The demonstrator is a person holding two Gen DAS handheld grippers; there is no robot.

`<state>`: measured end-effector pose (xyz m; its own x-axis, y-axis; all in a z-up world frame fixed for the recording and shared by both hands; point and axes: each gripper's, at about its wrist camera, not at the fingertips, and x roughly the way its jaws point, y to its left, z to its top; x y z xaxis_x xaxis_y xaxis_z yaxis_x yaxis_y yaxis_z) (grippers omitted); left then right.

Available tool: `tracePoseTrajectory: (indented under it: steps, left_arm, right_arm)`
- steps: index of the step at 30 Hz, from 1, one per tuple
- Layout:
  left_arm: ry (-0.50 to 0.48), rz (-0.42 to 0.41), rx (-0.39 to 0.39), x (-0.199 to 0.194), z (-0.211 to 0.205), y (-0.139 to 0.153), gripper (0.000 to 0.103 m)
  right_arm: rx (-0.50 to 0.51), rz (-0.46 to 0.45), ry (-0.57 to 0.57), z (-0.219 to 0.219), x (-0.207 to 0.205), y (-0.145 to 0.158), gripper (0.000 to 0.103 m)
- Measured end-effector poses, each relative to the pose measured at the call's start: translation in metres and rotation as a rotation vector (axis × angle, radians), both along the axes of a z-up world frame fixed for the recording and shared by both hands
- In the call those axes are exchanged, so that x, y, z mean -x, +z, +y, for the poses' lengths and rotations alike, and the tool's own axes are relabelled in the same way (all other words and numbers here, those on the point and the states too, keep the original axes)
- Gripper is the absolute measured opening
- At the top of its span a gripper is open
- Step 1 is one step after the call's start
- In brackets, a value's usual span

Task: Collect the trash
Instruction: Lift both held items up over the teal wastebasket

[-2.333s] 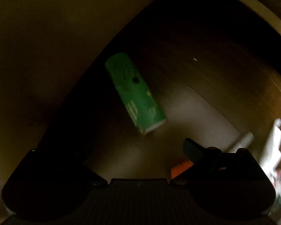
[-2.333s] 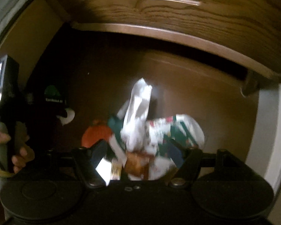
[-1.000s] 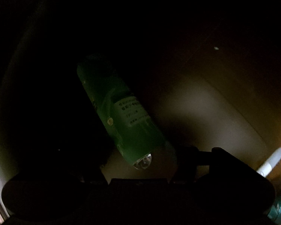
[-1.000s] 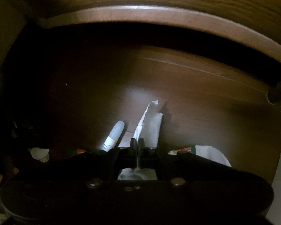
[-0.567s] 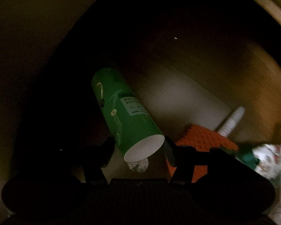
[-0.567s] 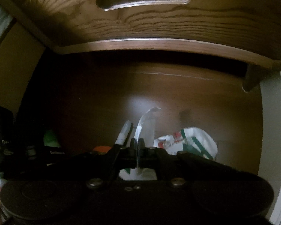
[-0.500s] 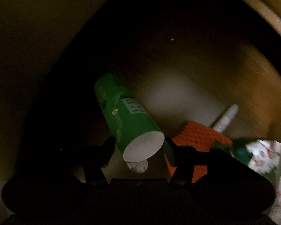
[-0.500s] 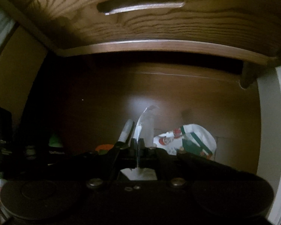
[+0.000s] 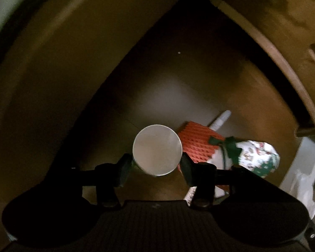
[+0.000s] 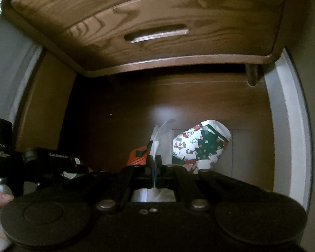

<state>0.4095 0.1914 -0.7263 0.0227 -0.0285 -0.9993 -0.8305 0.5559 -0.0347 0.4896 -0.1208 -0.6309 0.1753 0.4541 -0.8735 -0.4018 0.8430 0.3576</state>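
Note:
My left gripper (image 9: 155,166) is shut on a green can (image 9: 157,149), whose pale round end faces the camera. In the right wrist view my right gripper (image 10: 155,168) is shut on a white plastic wrapper (image 10: 162,145) that sticks up between its tips. A Christmas-print wrapper (image 10: 201,145) lies just behind it and also shows in the left wrist view (image 9: 256,157). An orange mesh item (image 9: 199,142) and a white marker (image 9: 220,119) lie on the shelf floor to the right of the can.
The trash lies in a dark wooden nightstand cubby (image 10: 199,96) under a drawer (image 10: 157,33). The left gripper's body (image 10: 44,159) and a hand show at the left of the right wrist view. A white wall edge (image 10: 287,126) stands at right.
My left gripper has lifted the can and turned it end-on toward the camera. Both grippers have pulled back out of the cubby; the right still holds the white wrapper.

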Motion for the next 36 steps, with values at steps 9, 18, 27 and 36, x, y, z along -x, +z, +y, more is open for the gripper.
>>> tracePoseTrajectory:
  steps: [9,18,27,36]
  left_arm:
    - [-0.093,-0.064,0.012,-0.014,-0.015,0.122,0.048]
    - [-0.252,-0.171,-0.037,-0.033,-0.026,0.288,0.048]
    - [-0.335,-0.265,-0.095,-0.052,-0.03,0.429,0.047]
    - [-0.47,-0.309,-0.154,-0.089,-0.037,0.537,0.047]
  right_arm:
    - [-0.031,-0.045,-0.048,-0.02,0.015,0.105,0.0]
    - [-0.089,-0.148,-0.051,-0.027,0.02,0.252,0.0]
    - [-0.171,-0.249,-0.045,-0.023,0.005,0.378,0.0]
    - [-0.235,-0.345,-0.047,-0.016,-0.027,0.485,0.0]
